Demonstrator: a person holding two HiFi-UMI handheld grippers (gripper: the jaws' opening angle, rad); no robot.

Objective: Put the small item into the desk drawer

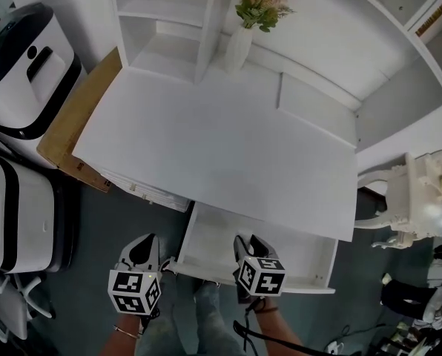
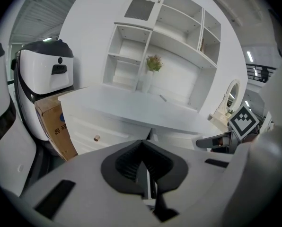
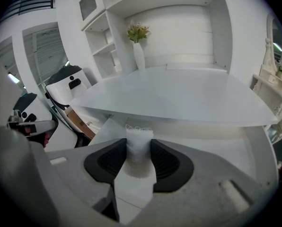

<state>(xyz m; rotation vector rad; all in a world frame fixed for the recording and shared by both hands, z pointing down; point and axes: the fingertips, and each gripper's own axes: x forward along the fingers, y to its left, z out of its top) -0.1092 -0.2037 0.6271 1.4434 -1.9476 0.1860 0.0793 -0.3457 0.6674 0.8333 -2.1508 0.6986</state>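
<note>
The right tongs [image 3: 139, 151] are clamped on the small white item [image 3: 139, 141], which sticks up between their dark pads and hangs over the front part of the open desk drawer [image 1: 295, 254], below the edge of the white worktop [image 1: 221, 147]. The left tongs [image 2: 144, 157] are pressed together with nothing between them, just left of the drawer's front corner.

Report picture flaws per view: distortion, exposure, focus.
Head view: the flat white desk top is nearly washed out. Left gripper view: fisheye bends the white shelf unit, black corners, the shut left claw soft. Right gripper view: same vignette; the small white item in the right claw is blurred.
</note>
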